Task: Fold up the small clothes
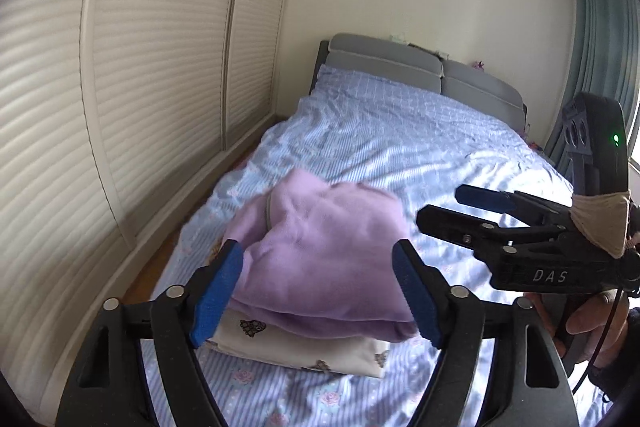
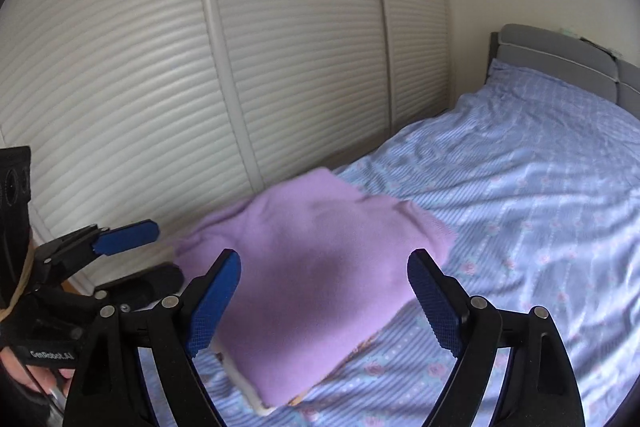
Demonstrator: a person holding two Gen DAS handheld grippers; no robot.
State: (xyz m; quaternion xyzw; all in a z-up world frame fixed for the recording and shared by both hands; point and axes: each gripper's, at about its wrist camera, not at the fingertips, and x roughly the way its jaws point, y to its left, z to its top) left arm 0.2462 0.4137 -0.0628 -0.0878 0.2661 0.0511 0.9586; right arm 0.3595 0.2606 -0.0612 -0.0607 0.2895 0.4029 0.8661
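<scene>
White letters "DAS" stand on the side of the right gripper [image 1: 460,209] as the left wrist view shows it; in the right wrist view the left gripper [image 2: 140,255] bears a small label reading "GenRobot.AI" on its body, near the hand [image 2: 24,371] that holds it.

The lilac garment [image 1: 320,255] lies folded on the bed [image 1: 420,135], resting on top of a folded white garment with small dark printed figures [image 1: 304,347]. Both sit near the bed's edge on the wardrobe side, on a blue striped sheet with pink roses.

The left gripper [image 1: 318,291] has its blue-padded fingers [image 1: 218,291] spread wide, one on either side of the lilac garment in view, pinching nothing. The right gripper [image 2: 324,301] likewise has its fingers [image 2: 214,303] spread apart with nothing between the pads.

Only the left wrist view shows the grey padded headboard [image 1: 404,63] in full, the teal curtain [image 1: 600,43], a green light on the right gripper's camera mount and the person's right hand [image 1: 592,323] on its handle. The right wrist view shows more of the white louvred wardrobe doors [image 2: 280,67], and the white garment only as a thin edge under the lilac garment [image 2: 312,291]
</scene>
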